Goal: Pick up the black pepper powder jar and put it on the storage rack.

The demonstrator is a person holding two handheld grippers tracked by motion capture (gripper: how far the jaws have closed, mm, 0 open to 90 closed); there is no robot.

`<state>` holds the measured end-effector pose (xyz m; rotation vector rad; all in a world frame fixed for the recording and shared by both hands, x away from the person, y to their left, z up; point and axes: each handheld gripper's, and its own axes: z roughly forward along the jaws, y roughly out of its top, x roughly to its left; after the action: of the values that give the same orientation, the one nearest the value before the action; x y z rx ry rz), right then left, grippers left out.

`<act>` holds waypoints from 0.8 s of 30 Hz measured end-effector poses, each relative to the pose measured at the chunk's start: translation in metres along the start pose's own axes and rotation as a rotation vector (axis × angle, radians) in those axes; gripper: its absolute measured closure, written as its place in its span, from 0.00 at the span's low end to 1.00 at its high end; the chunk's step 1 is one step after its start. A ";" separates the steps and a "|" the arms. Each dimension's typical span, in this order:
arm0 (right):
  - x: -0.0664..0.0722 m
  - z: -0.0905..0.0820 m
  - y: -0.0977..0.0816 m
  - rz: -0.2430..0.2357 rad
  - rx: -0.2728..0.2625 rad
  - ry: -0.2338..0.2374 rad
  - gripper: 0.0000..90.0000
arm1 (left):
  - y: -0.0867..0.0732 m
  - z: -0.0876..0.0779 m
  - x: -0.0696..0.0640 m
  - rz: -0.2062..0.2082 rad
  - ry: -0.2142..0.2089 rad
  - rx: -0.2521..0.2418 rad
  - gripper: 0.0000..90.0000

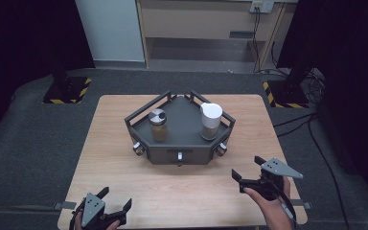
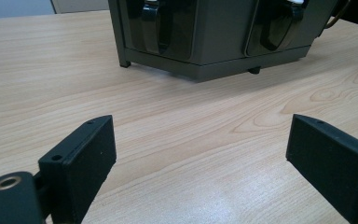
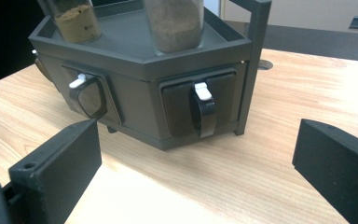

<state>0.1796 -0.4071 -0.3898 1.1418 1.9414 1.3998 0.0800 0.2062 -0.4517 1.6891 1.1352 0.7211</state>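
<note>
Approaching: right gripper (image 1: pixel 250 168), jaws apart and empty, faces the rack's drawer handle (image 3: pixel 203 109)
Rack: dark hexagonal spice rack (image 1: pixel 179 143) at mid-tabletop (image 1: pixel 115 167), carrying two jars
Jars: grey-lidded spice jar (image 1: pixel 157 124) left, white-capped jar (image 1: pixel 210 120) right
Left gripper (image 1: pixel 117 200): jaws apart, empty, near the tabletop's front edge
Progress: judged early; drawers closed, nothing grasped
Views: right gripper view resolves white-tabbed loop handles; high view gives jar lids

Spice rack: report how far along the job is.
Nothing looks done yet: the spice rack has every drawer shut, and both jars stand on top. In hand: the right tool, open and empty, faces the drawer handle on the rack's right side. The left tool sits open near the table edge. Gripping and pulling remain.
</note>
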 end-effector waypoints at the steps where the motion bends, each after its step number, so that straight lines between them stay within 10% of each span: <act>1: -0.001 -0.001 -0.001 0.001 0.000 0.000 0.01 | 0.000 0.000 0.000 -0.001 0.000 0.000 0.08; 24: -0.007 -0.013 -0.027 0.050 0.007 -0.014 0.02 | -0.001 -0.002 0.001 -0.007 0.012 0.000 0.08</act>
<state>0.1637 -0.4234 -0.4105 1.2080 1.9216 1.4084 0.0783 0.2084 -0.4515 1.6821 1.1496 0.7274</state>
